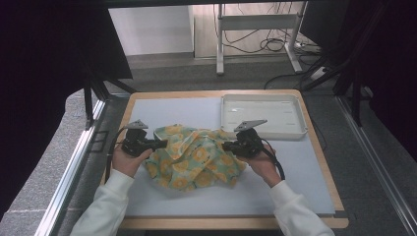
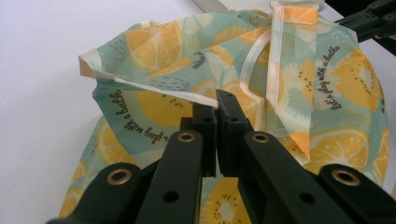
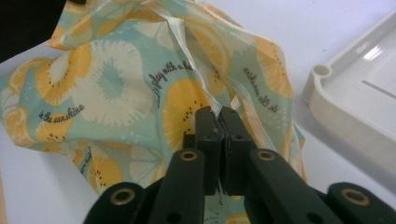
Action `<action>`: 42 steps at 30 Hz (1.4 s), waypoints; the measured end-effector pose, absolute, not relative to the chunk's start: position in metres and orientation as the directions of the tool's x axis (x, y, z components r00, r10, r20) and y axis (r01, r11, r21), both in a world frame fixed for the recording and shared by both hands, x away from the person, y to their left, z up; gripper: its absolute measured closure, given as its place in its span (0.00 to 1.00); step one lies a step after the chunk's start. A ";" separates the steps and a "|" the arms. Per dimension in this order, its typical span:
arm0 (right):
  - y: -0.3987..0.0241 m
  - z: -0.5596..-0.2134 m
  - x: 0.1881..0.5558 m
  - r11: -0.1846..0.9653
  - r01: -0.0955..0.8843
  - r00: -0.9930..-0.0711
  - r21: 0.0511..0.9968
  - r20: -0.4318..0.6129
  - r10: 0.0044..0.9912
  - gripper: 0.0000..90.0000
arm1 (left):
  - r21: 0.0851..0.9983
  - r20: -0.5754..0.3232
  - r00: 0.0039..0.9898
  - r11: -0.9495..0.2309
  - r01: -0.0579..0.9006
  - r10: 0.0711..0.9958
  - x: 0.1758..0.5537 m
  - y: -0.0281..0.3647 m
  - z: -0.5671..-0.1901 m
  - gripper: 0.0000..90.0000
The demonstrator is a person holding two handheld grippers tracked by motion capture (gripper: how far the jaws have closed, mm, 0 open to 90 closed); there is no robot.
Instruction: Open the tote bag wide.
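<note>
A crumpled cloth (image 1: 194,157) printed with yellow citrus slices on pale green lies in a heap at the middle of the white mat. My left gripper (image 1: 164,143) is at the cloth's left edge, and in the left gripper view its jaws (image 2: 217,105) are shut on the white hem of the cloth (image 2: 196,60). My right gripper (image 1: 225,146) is at the cloth's right edge; in the right gripper view its jaws (image 3: 219,116) are pressed together on a fold of the cloth's (image 3: 112,79) hem. A hand holds each gripper from below.
A white shallow tray (image 1: 300,115) stands at the back right of the table, close behind my right gripper; its corner (image 3: 327,93) is in the right gripper view. The white mat (image 1: 177,110) covers a wooden table (image 1: 324,162).
</note>
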State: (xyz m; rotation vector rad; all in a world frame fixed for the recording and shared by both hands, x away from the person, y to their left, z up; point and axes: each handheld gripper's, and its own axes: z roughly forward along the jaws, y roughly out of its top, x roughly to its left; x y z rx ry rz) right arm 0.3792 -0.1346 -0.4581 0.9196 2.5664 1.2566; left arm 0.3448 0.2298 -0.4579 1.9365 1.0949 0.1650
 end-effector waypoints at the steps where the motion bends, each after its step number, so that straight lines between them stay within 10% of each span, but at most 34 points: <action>1: -0.135 -0.457 0.378 0.465 0.458 -0.804 0.757 0.130 0.580 0.98 | 0.745 -0.284 0.604 -0.225 0.629 0.745 0.344 0.230 -0.458 0.98; 42: -0.151 -0.445 0.295 0.424 0.291 -0.899 0.858 0.094 0.427 0.99 | 0.752 -0.411 0.645 -0.161 0.640 0.644 0.278 0.259 -0.469 0.99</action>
